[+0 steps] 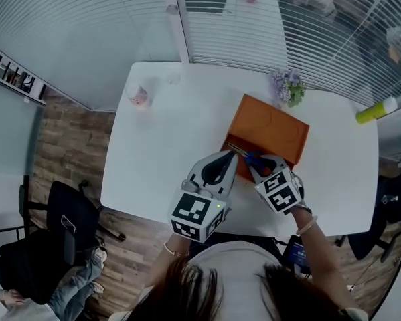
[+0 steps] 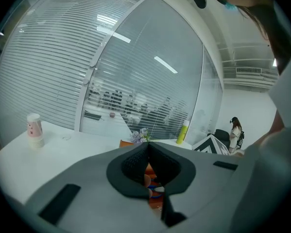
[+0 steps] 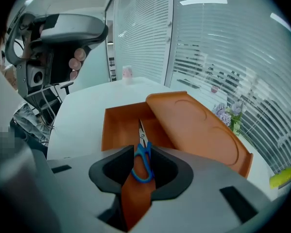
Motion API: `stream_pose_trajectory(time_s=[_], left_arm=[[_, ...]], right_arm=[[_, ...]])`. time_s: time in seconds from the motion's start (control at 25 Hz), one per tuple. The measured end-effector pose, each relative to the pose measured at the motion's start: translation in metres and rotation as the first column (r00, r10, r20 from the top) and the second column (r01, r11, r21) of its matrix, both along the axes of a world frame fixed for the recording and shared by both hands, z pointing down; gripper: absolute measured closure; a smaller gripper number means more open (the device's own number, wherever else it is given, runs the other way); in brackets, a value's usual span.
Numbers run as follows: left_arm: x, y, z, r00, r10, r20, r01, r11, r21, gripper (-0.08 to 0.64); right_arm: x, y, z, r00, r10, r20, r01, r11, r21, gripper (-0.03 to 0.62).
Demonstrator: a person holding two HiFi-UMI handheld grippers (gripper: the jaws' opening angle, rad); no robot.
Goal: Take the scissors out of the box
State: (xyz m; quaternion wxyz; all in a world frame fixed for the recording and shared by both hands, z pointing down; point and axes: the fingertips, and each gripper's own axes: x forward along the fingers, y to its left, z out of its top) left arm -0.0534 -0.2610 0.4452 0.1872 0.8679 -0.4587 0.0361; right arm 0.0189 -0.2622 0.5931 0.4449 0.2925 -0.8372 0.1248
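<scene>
Blue-handled scissors (image 3: 142, 152) lie inside open orange box (image 3: 117, 129).

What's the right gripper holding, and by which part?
Nothing held: right gripper stands open, the blue-handled metal scissors lying between its jaws in the orange box.

text readable: none | left marker cube (image 1: 197, 214) and right marker cube (image 1: 280, 191): black-and-white square patterns only, no letters or digits | small cup (image 1: 140, 97), far left on the table: pink print, too small to read | yellow-green bottle (image 1: 376, 111), far right: no legible label
</scene>
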Motion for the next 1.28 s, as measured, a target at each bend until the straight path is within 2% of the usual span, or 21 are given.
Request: stream_pose_trajectory(time_s=[0.16,0.48,0.72,1.08,1.28], left_arm=[[0.003,-0.006,0.004,1.000,-0.011,0.004,0.011,1.000,-0.011,0.541],[0.004,-0.012,0.012,0.999,-0.044,0.002,0.044,0.998,-0.038,0.541],[0.004,-0.015,0.019,0.999,-0.039,0.005,0.039,0.997,-0.059,0.541],[0.007,-0.020,0.022,1.000,-0.031,0.005,0.031,0.997,-0.070,0.541],[0.006,-0.021,0.023,0.999,-0.044,-0.002,0.044,0.996,-0.074,0.541]], right_arm=[[0.001,-0.002,0.011,0.998,-0.043,-0.041,0.041,0.999,-0.033,0.451],[0.004,-0.006,0.025,0.995,-0.054,-0.083,0.048,0.996,-0.077,0.434],[0.001,-0.007,0.033,0.992,-0.074,-0.104,0.065,0.994,-0.092,0.434],[0.000,-0.005,0.039,0.992,-0.058,-0.112,0.045,0.992,-0.117,0.443],[0.000,-0.004,0.038,0.991,-0.074,-0.108,0.062,0.991,-0.116,0.476]])
